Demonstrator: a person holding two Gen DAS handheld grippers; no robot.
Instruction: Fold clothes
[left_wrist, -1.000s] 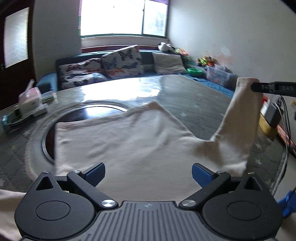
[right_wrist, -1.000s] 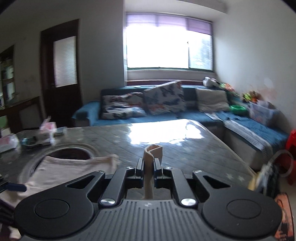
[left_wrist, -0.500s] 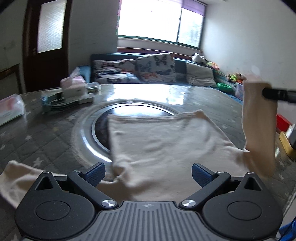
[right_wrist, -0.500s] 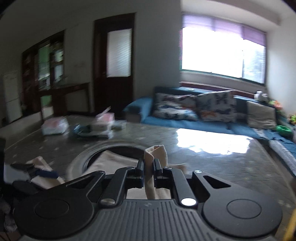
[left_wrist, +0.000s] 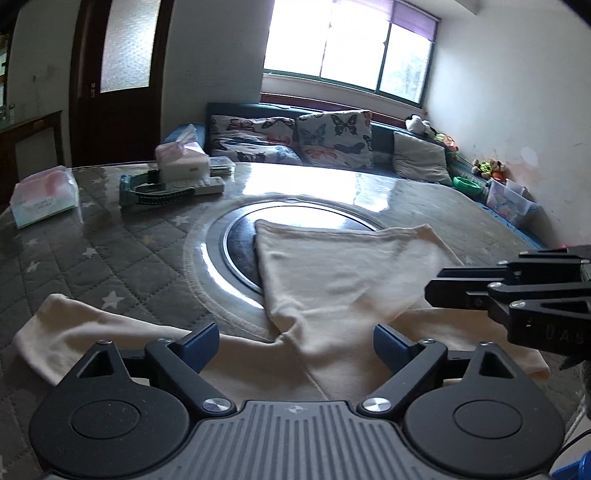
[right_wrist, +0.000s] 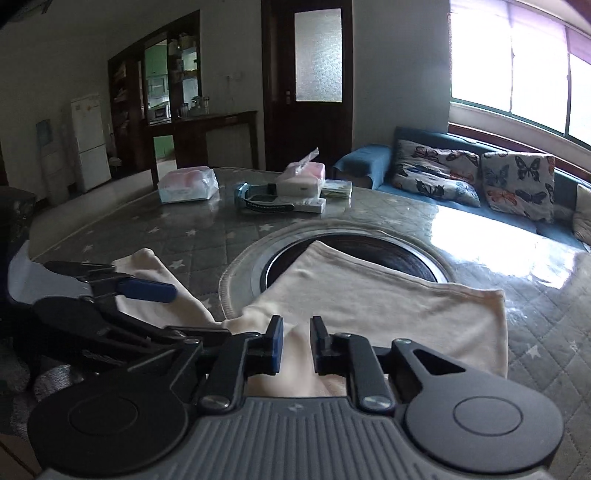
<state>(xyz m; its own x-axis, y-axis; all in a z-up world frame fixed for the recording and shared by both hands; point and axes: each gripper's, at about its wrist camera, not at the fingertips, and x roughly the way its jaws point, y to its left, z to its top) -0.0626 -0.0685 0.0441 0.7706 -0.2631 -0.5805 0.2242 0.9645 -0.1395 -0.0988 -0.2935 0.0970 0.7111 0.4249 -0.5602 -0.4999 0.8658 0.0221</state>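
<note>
A cream long-sleeved top (left_wrist: 332, 273) lies spread on the grey quilted table (left_wrist: 122, 258), partly over a round dark inset. Its left sleeve (left_wrist: 70, 332) stretches out flat to the left. The right sleeve (left_wrist: 424, 317) is folded across the body. My left gripper (left_wrist: 294, 341) is open wide, hovering low over the near edge of the top with nothing between its fingers. My right gripper (right_wrist: 296, 345) stands just above the folded sleeve on the top (right_wrist: 388, 295), its jaws a narrow gap apart with cream cloth showing in the gap. It also shows at the right as the right gripper (left_wrist: 436, 288).
Tissue packs (left_wrist: 44, 199), a tissue box (left_wrist: 181, 160) and remote controls (left_wrist: 159, 190) sit at the table's far left. The round dark inset (right_wrist: 369, 251) lies mid-table. A sofa with butterfly cushions (left_wrist: 325, 140) runs behind, and toy boxes (left_wrist: 509, 199) stand far right.
My right gripper carried the right sleeve leftwards, lowered it over the body of the top, and its jaws have parted. The left view has swung left; its jaws stay open.
</note>
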